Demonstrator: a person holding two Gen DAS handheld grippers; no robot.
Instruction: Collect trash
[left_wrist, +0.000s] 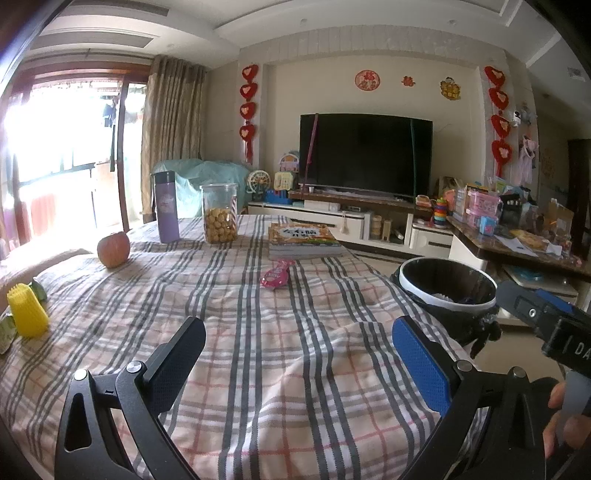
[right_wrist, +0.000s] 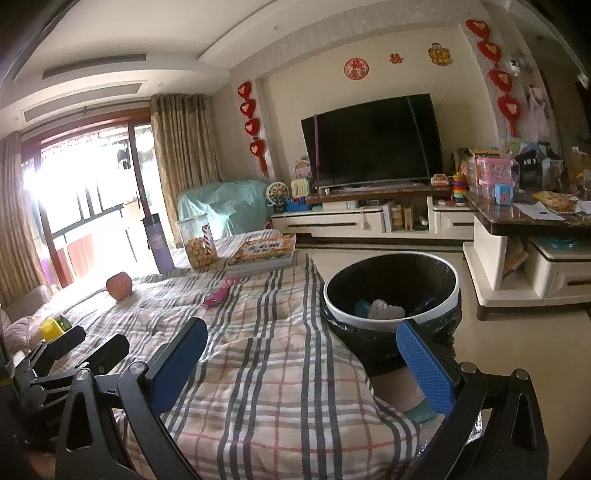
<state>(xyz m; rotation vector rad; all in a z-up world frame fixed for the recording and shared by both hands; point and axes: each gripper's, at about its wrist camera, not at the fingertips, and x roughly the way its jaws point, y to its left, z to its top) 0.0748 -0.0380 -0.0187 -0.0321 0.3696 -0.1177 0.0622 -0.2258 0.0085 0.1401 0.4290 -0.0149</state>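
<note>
Both the left gripper (left_wrist: 297, 363) and right gripper (right_wrist: 301, 360) gape wide and empty; the far pink wrapper (left_wrist: 275, 275), probably light and crinkly, wants an edge pinch.

Ahead of me a crinkled pink plastic wrapper (left_wrist: 276, 274) lies flat on the plaid bench cloth, just before a stack of books. Beside the bench stands a round white-rimmed bin lined with a black bag (right_wrist: 391, 280), scraps already inside.

Home living room: television (left_wrist: 365, 155), curtains (left_wrist: 171, 129)
</note>
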